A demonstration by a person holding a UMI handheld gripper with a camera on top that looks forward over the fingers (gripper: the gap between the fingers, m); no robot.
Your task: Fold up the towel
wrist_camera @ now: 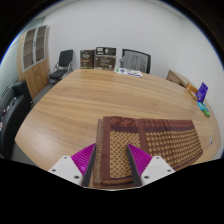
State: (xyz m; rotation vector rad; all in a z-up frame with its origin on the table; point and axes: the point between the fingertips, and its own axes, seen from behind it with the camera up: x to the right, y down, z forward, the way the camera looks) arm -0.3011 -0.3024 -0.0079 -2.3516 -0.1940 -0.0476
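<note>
A brown patterned towel with a darker border lies flat on the wooden table. Its near left corner lies between and just ahead of my fingers. My gripper is open, with the magenta pads on either side of the towel's near edge strip, and a gap shows at each side. The fingers hover just above or at the towel's near edge; contact cannot be told.
Several black office chairs stand along the far side of the table. A wooden cabinet stands at the far left. A purple item and a green item sit at the table's right edge.
</note>
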